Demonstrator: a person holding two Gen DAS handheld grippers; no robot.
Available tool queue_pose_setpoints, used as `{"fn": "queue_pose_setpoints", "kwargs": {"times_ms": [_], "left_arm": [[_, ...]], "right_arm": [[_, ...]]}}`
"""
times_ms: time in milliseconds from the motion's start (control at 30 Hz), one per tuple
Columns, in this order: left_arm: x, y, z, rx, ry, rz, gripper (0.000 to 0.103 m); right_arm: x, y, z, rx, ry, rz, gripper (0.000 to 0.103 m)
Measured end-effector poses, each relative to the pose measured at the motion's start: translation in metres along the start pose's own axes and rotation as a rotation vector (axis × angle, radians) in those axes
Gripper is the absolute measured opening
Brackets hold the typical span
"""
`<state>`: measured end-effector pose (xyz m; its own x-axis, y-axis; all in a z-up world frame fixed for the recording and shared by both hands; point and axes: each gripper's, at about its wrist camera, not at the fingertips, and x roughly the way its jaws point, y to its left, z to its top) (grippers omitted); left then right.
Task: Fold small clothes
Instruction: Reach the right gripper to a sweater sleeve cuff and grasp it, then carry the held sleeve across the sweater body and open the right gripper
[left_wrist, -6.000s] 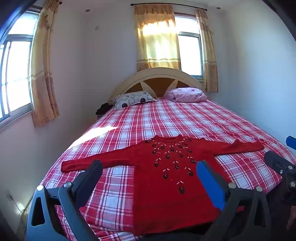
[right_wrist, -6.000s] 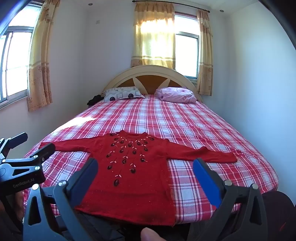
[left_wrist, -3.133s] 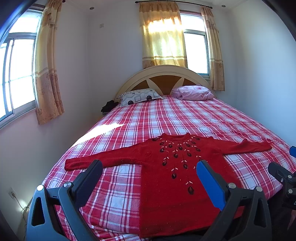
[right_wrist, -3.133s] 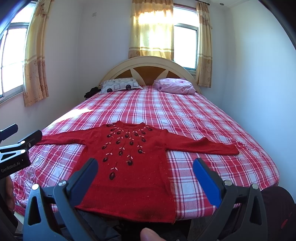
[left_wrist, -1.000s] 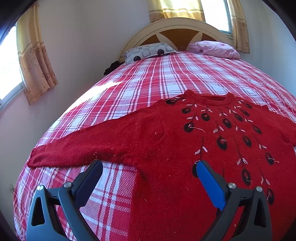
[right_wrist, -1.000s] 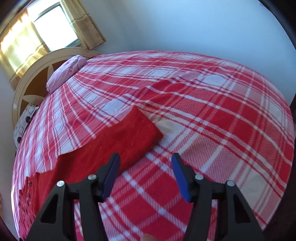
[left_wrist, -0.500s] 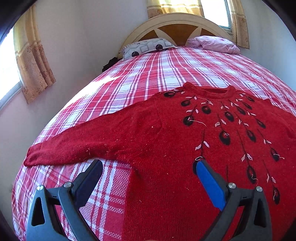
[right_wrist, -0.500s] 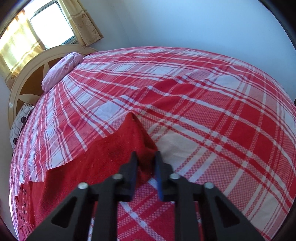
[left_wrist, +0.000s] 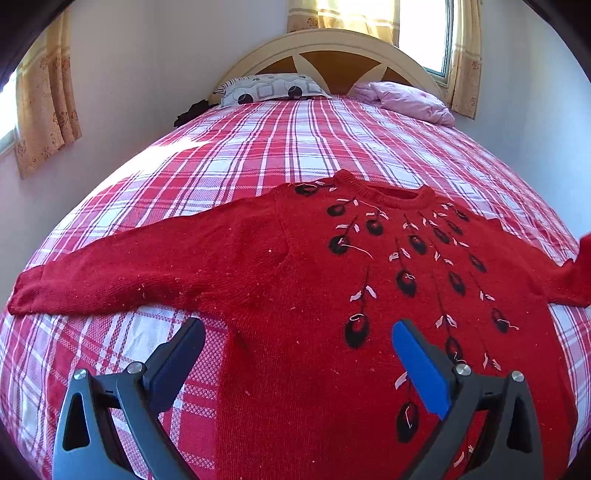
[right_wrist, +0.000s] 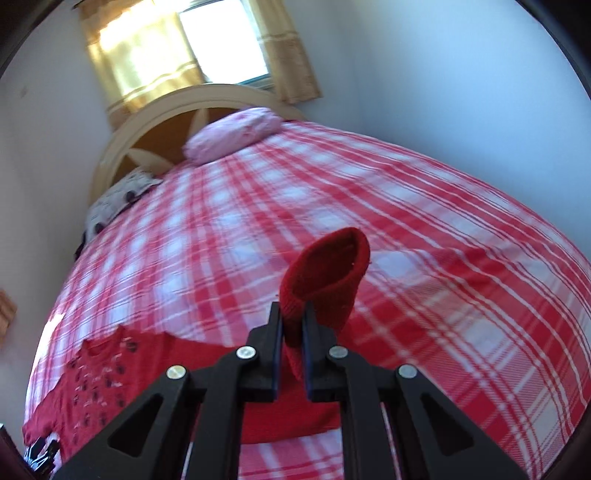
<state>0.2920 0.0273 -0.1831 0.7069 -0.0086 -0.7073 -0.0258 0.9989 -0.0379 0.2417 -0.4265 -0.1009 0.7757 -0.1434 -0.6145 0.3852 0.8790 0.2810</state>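
Right gripper (right_wrist: 292, 325): had closed its wide jaws on the cuff of the red sweater (left_wrist: 295, 266) | Right sleeve (right_wrist: 325, 273): had risen off the plaid bed (right_wrist: 443, 229), cuff standing open above the pads | Left gripper (left_wrist: 297, 332): had moved from the bed's foot edge to over the sweater's chest.

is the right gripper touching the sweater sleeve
Touching. The right wrist view shows the right gripper shut on the red sleeve cuff, lifted off the plaid bedspread.
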Motion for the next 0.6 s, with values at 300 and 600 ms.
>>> {"fn": "queue_pose_setpoints", "kwargs": {"times_ms": [300, 600], "left_arm": [[-0.005, 0.010, -0.003, -0.007, -0.009, -0.043, 0.101], [-0.001, 0.028, -0.008, -0.047, -0.001, -0.048, 0.101]], "right_arm": [[0.011, 0.147, -0.016, -0.233, 0.025, 0.190, 0.012], [0.041, 0.256, -0.076, -0.419, 0.108, 0.314, 0.011]]}}
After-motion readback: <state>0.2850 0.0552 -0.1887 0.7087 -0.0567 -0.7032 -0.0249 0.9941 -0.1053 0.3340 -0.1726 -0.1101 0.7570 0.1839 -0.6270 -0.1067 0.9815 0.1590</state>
